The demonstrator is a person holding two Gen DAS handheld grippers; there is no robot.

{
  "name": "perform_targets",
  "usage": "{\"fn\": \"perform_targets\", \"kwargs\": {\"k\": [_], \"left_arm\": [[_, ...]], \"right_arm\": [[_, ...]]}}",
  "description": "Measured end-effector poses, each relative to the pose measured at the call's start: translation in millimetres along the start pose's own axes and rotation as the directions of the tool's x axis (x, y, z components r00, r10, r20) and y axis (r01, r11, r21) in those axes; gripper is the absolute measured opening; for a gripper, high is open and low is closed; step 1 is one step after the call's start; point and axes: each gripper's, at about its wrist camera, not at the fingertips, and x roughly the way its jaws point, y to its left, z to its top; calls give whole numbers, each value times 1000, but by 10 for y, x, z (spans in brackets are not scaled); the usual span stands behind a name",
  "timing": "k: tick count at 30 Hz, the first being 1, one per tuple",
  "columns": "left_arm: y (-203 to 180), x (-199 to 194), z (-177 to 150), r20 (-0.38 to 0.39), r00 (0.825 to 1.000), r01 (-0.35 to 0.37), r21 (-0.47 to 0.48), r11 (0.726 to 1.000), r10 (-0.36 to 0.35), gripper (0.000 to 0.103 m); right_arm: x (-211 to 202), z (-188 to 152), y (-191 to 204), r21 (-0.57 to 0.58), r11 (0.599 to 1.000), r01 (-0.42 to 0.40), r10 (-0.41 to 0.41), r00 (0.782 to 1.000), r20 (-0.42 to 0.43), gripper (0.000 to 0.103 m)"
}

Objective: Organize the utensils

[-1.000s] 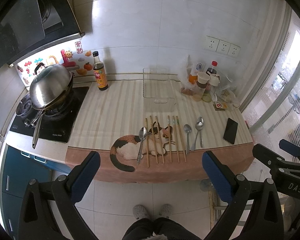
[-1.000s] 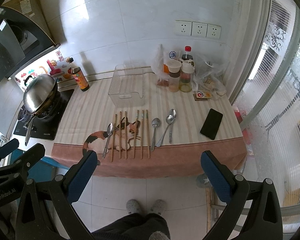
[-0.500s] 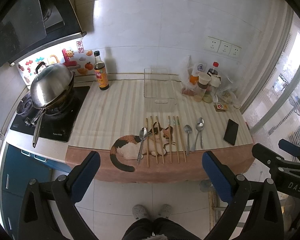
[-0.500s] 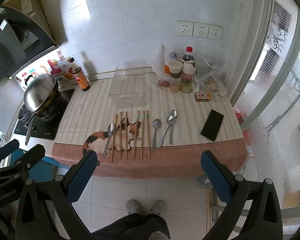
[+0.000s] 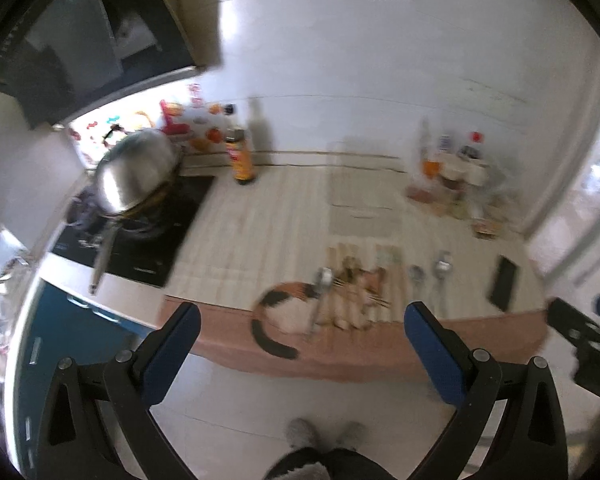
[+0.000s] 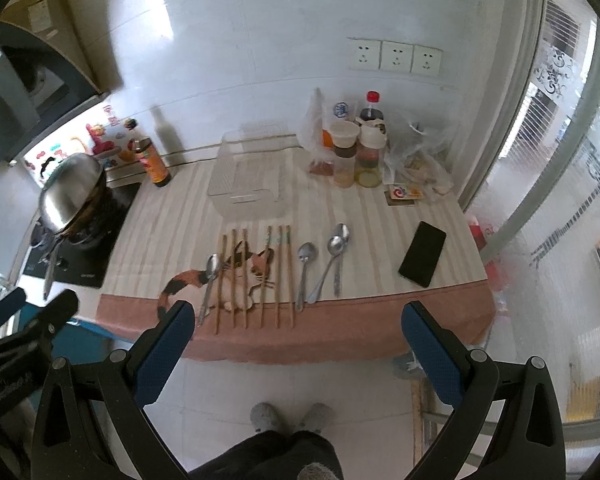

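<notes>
Several wooden chopsticks [image 6: 256,276] and several metal spoons [image 6: 332,260] lie in a row on the striped counter mat near its front edge. One spoon [image 6: 208,284] lies left of the chopsticks. A clear plastic bin [image 6: 246,178] stands behind them. My right gripper [image 6: 296,344] is open and empty, held off the counter's front edge. My left gripper [image 5: 300,344] is open and empty too, also in front of the counter. The left wrist view is blurred; chopsticks [image 5: 352,292] and the clear bin [image 5: 364,204] show faintly.
A steel wok [image 6: 72,188] sits on the stove at left, with a sauce bottle [image 6: 152,162] beside it. Condiment jars and bags [image 6: 360,152] stand at the back right. A black phone [image 6: 422,254] lies at the right. My feet [image 6: 288,416] show on the tiled floor.
The left wrist view has swung and blurred, and the counter looks nearer and shifted right. The right wrist view has moved a little closer. Both grippers stay open.
</notes>
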Motion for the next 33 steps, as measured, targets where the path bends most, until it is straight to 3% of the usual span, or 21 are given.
{"fn": "perform_targets", "kwargs": {"k": [4, 9, 15, 19, 24, 27, 30, 33], "left_arm": [[-58, 411, 34, -30, 995, -92, 8, 996, 92, 103], [-163, 931, 48, -91, 983, -155, 33, 987, 158, 103], [-262, 1592, 32, -190, 965, -167, 77, 983, 179, 103], [-304, 2143, 12, -274, 949, -132, 104, 986, 156, 103], [-208, 2761, -72, -405, 910, -49, 90, 995, 82, 102], [-122, 3089, -157, -484, 874, -7, 78, 997, 44, 85], [-49, 3344, -263, -548, 837, 28, 63, 998, 12, 83], [-62, 3477, -336, -583, 812, 49, 62, 997, -4, 78]], "right_arm": [[368, 76, -61, 1, 999, 45, -45, 999, -17, 103], [1017, 137, -97, 8, 997, 76, -75, 993, -88, 103], [1844, 117, -90, 8, 995, 100, -96, 973, -210, 103], [2350, 74, -67, 22, 994, 110, -100, 955, -280, 100], [2924, 17, -35, 67, 993, 98, -66, 924, -377, 82], [3220, -28, -1, 85, 993, 77, -33, 902, -430, 65], [3498, -74, 31, 99, 993, 61, -6, 878, -479, 51], [3671, -102, 53, 117, 992, 49, 16, 864, -504, 42]]}}
